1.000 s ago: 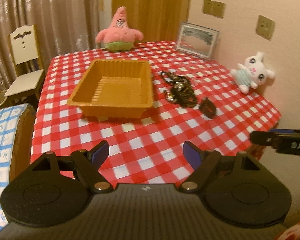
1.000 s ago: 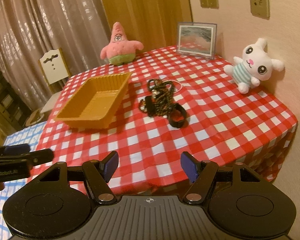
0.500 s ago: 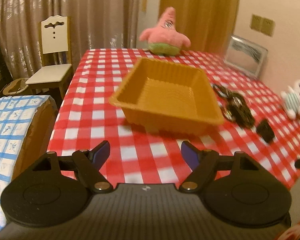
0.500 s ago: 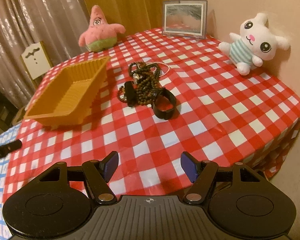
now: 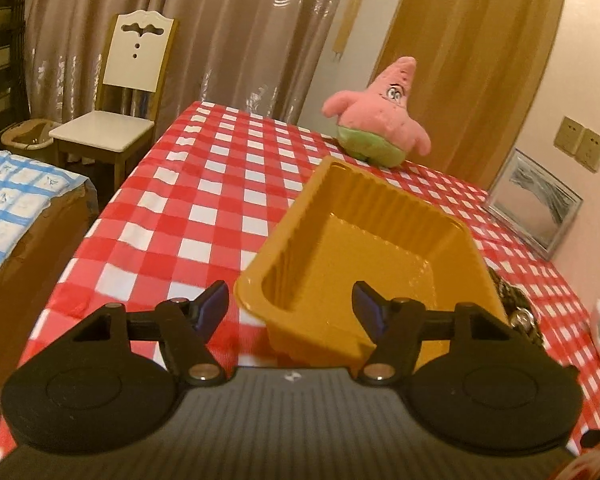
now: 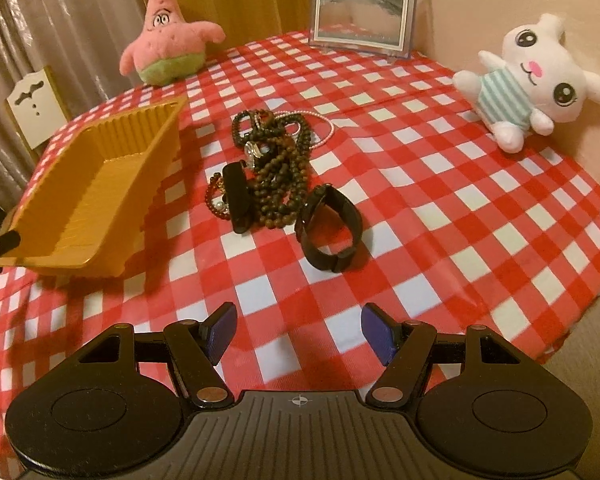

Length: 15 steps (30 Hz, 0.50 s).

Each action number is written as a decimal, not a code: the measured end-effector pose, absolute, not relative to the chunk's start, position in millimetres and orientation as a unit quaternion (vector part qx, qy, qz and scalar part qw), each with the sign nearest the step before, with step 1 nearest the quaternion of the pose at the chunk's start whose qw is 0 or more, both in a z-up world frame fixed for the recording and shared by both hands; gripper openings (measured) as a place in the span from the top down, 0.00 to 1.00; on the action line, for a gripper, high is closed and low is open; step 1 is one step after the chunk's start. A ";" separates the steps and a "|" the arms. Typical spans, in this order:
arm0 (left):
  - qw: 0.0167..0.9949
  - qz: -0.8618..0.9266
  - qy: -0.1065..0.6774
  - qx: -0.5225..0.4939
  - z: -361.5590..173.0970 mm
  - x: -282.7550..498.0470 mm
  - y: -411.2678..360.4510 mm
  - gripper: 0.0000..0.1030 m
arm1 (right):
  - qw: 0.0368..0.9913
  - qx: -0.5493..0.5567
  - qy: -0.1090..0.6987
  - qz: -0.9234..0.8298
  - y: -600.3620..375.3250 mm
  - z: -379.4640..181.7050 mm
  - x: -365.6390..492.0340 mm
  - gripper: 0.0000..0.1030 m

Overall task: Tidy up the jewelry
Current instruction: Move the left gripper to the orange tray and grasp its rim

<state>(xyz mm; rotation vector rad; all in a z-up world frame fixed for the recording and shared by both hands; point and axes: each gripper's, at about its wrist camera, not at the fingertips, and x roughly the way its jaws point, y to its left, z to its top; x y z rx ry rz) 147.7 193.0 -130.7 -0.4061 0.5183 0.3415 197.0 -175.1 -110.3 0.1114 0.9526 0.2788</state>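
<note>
In the right wrist view, the tip of the left gripper (image 6: 4, 242) shows at the far left edge, right at the near corner of the orange tray (image 6: 80, 200), which sits on the red-and-white checked tablecloth (image 6: 440, 208) in the left half of the frame. Just right of the tray, at centre, lies the jewelry pile (image 6: 272, 172): dark bead strands tangled with a small watch face, a pale pearl string at its upper edge, and a black band along its lower left side. A black watch strap (image 6: 328, 232) stands curled on edge just below and right of the pile. The right gripper (image 6: 298, 330) hangs at the bottom centre, its blue pads spread apart with only cloth between them. A pink star plush (image 6: 168, 44) sits upper left, a picture frame (image 6: 362, 14) top centre, a white bunny plush (image 6: 528, 80) upper right. In the left wrist view, the left gripper's jaws are closing around the tray's near corner, which lies between the pads without visible contact.
</note>
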 end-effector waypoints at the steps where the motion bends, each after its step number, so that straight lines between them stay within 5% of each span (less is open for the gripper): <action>1: 0.931 0.168 0.254 -0.201 -134.4 153.1 195.6 0.44 | 0.877 0.052 0.459 0.133 -172.3 -111.8 200.2 0.33; 8: 0.932 0.164 0.258 -0.195 -153.0 180.4 203.6 0.65 | 0.869 0.044 0.476 0.130 -159.4 -123.8 216.5 0.33; 12: 0.932 0.159 0.264 -0.189 -160.0 188.5 203.2 0.67 | 0.865 0.044 0.484 0.122 -158.4 -129.6 224.4 0.33; 15: 0.935 0.146 0.266 -0.185 -163.4 193.7 203.4 0.88 | 0.864 0.044 0.488 0.118 -158.7 -132.3 228.1 0.33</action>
